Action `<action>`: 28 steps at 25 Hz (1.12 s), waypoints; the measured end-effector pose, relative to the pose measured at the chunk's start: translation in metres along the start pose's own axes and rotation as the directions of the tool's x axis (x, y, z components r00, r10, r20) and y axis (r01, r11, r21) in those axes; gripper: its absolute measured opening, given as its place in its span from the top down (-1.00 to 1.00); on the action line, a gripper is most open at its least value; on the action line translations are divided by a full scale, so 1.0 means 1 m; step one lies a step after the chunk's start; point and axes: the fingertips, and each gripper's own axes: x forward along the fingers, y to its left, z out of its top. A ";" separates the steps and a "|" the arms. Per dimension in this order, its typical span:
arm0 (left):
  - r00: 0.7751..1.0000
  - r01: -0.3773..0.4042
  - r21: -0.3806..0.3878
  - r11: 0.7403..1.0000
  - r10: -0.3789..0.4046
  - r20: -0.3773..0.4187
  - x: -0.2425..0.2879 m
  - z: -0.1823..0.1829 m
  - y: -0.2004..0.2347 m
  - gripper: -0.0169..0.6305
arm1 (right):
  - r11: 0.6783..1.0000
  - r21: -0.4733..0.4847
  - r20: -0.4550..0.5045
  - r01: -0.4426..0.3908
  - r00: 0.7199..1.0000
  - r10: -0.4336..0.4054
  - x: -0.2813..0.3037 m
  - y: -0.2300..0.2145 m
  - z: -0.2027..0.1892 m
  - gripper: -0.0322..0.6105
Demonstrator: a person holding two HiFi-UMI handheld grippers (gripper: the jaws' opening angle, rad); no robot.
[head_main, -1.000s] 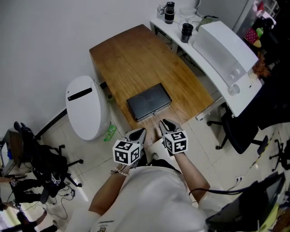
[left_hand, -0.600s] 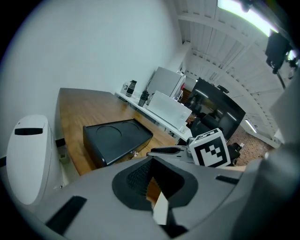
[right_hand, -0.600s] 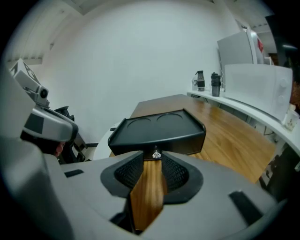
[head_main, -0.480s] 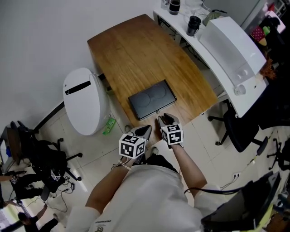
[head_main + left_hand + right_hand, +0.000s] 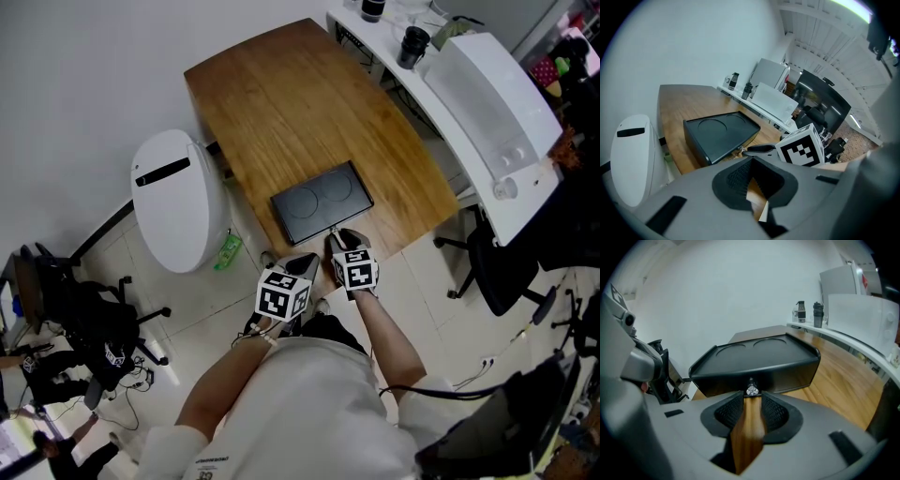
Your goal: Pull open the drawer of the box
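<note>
A flat dark box (image 5: 322, 200) with two round recesses in its lid lies near the front edge of the wooden table (image 5: 281, 103). Its drawer front (image 5: 754, 373) faces me and carries a small silver knob (image 5: 751, 390). My right gripper (image 5: 337, 240) is open, and in the right gripper view (image 5: 751, 397) the knob sits right at the gap between its fingertips. My left gripper (image 5: 302, 264) is open and holds nothing, off the table edge to the left of the right one. In the left gripper view (image 5: 751, 164) the box (image 5: 719, 133) lies ahead and to the left.
A white rounded bin (image 5: 178, 211) stands on the floor left of the table, with a green bottle (image 5: 225, 251) beside it. A white counter (image 5: 487, 187) at the right carries a white appliance (image 5: 487, 84) and black cups (image 5: 412, 45). Office chairs (image 5: 497, 272) stand at the right and far left.
Both grippers have moved forward toward the box. The right gripper's tips have come up to the drawer knob, and the left has followed beside it.
</note>
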 end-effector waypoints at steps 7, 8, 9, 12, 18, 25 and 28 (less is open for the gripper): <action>1.000 -0.001 -0.019 1.000 0.001 0.005 -0.002 0.002 0.006 0.95 | 1.000 -0.002 -0.023 0.010 1.000 -0.010 0.007 -0.001 0.002 0.61; 1.000 0.000 -0.021 1.000 0.000 0.005 -0.002 0.002 0.007 0.95 | 1.000 -0.003 -0.023 0.010 1.000 -0.010 0.008 -0.001 0.002 0.61; 1.000 -0.001 -0.023 1.000 0.001 0.004 -0.002 0.002 0.007 0.95 | 1.000 -0.004 -0.023 0.010 1.000 -0.010 0.009 -0.001 0.002 0.61; 1.000 -0.003 -0.027 1.000 0.004 0.004 -0.003 0.001 0.009 0.95 | 1.000 -0.004 -0.023 0.011 1.000 -0.011 0.012 -0.003 0.000 0.61; 1.000 -0.002 -0.031 1.000 0.002 0.009 -0.002 0.001 0.008 0.95 | 1.000 -0.005 -0.022 0.011 1.000 -0.011 0.012 -0.005 0.002 0.61; 1.000 -0.001 -0.040 0.999 0.002 0.012 -0.004 -0.004 0.007 0.95 | 1.000 -0.021 -0.037 0.023 0.999 -0.023 0.010 0.000 0.002 0.72; 1.000 -0.003 -0.039 0.999 0.004 0.013 -0.006 -0.005 0.008 0.95 | 0.999 -0.032 -0.035 0.031 0.999 -0.032 0.011 -0.001 0.003 0.73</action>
